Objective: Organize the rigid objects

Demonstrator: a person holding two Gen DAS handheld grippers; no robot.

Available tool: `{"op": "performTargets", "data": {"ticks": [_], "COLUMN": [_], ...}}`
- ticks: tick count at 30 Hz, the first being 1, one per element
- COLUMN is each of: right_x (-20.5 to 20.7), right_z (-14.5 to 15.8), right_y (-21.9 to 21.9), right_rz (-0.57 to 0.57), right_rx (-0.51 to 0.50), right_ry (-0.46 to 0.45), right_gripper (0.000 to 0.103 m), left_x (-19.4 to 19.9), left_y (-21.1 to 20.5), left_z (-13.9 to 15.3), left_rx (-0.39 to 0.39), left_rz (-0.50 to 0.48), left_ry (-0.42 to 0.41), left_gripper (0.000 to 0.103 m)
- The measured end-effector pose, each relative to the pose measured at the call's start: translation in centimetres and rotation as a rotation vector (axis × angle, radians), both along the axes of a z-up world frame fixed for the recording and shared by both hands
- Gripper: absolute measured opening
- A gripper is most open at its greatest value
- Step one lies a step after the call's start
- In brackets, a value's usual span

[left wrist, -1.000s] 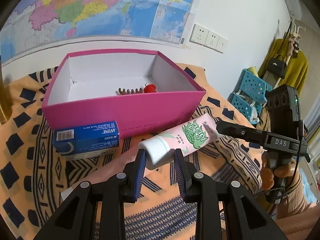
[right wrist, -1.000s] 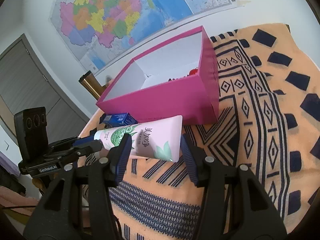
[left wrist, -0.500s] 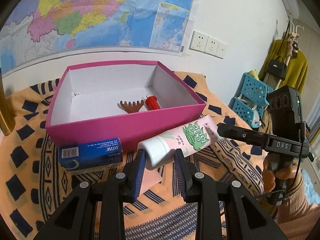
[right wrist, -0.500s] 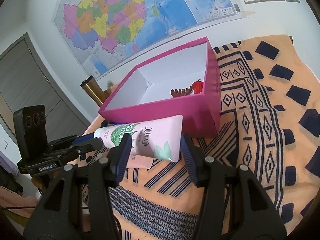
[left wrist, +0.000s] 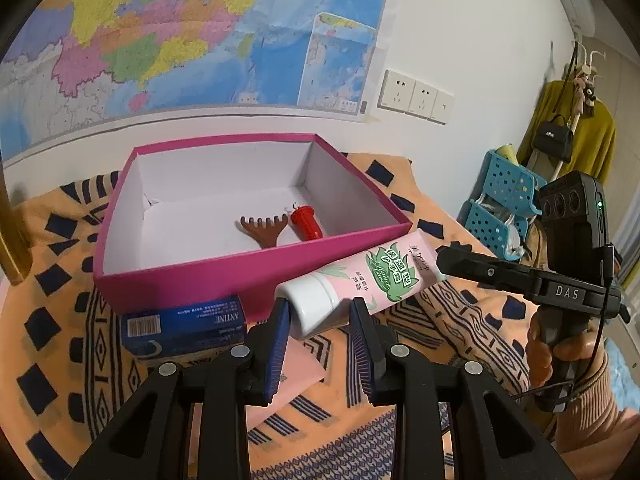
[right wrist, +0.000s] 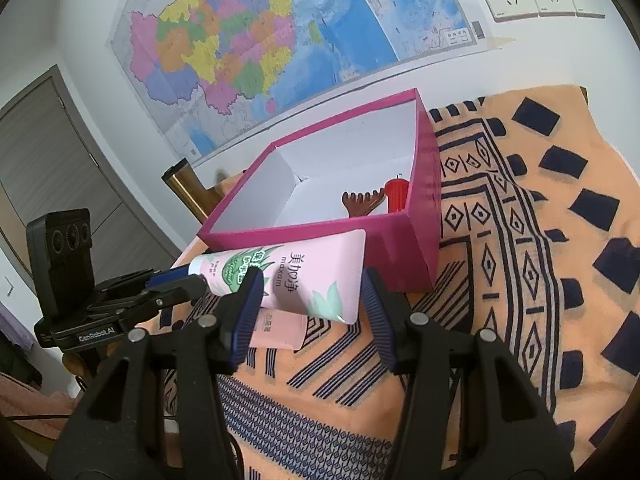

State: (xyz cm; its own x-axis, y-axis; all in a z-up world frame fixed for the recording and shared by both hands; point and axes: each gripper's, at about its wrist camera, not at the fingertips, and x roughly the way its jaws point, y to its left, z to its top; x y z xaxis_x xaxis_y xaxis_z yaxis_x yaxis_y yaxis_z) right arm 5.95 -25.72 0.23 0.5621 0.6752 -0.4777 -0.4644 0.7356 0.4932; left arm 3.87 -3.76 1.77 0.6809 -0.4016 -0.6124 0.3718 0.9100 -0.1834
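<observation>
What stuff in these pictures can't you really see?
- Flat pink packet: both views, mostly hidden under the pink tube and gripper fingers.
- Blue box: left wrist view, its lower part is cut off by the left gripper; hidden in the right wrist view.
- Map lettering: too small.
- Brown comb handle: right wrist view, behind the magenta box wall.

The pink tube with green leaf print and a white cap is lifted off the cloth in front of the pink box, lying nearly level along the box's front wall, cap end between the left fingers and flat end between the right fingers. Inside the box, toward its right wall, a brown comb and a red cap-like piece lie side by side on the white floor. A blue carton lies against the box's front wall, and a pink packet lies flat on the cloth beneath the tube.
</observation>
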Motion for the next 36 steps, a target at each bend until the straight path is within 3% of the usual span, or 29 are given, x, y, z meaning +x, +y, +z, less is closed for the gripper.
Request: {"op": "performTargets", "data": {"ticks": [36], "right_x": [2.1], "right_z": [1.8], "right_y": [0.4], "right_rz": [-0.004], "right_rx": [0.001], "right_ry": [-0.054], "right_gripper": [0.053], "left_x": [2.6], "left_y": [0.0], "left_z": [2.1], "left_rx": [0.004], "left_rz": [0.028], "left_ry": [-0.053], "left_gripper": [0.033]}}
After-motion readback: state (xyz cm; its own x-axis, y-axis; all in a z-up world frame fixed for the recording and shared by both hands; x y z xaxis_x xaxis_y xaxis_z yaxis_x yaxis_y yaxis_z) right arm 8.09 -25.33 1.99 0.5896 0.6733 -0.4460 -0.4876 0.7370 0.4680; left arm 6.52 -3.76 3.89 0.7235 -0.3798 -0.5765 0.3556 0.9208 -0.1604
